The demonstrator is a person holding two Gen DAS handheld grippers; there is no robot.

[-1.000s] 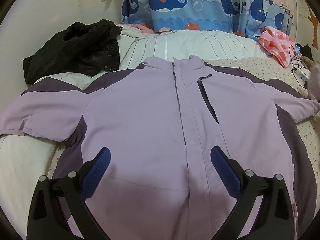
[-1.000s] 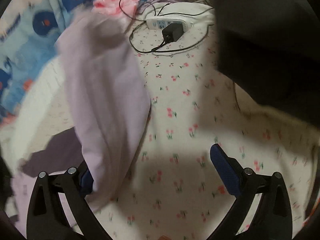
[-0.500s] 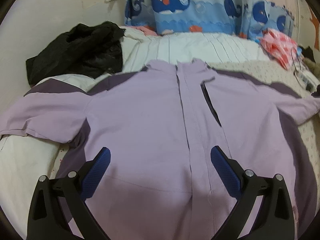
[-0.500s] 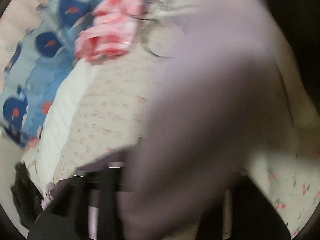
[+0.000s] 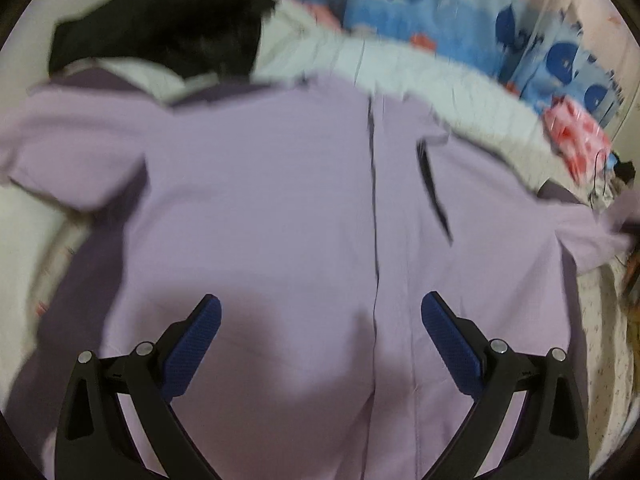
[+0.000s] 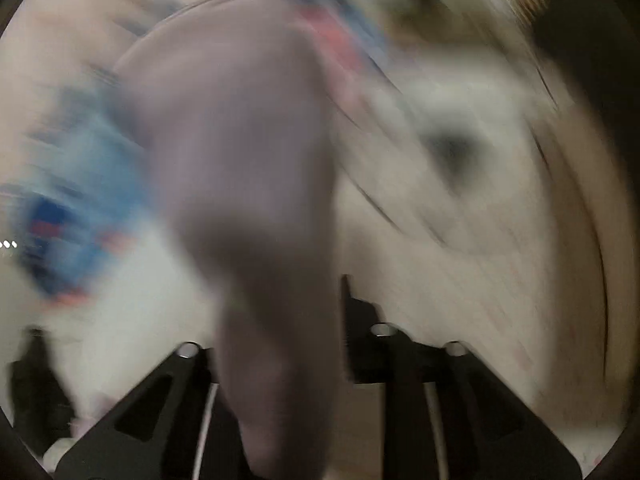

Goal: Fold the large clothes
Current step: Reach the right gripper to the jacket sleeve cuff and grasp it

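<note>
Left tongs (image 5: 320, 320) agape above jacket (image 5: 260, 200); right tongs (image 6: 280, 320) clamping its blurred sleeve (image 6: 240, 160).

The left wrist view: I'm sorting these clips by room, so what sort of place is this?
Most likely a bedroom. A lilac jacket lies spread on a bed with a floral sheet and a white quilt; a whale-print curtain hangs behind it.

No legible text or labels anywhere.
</note>
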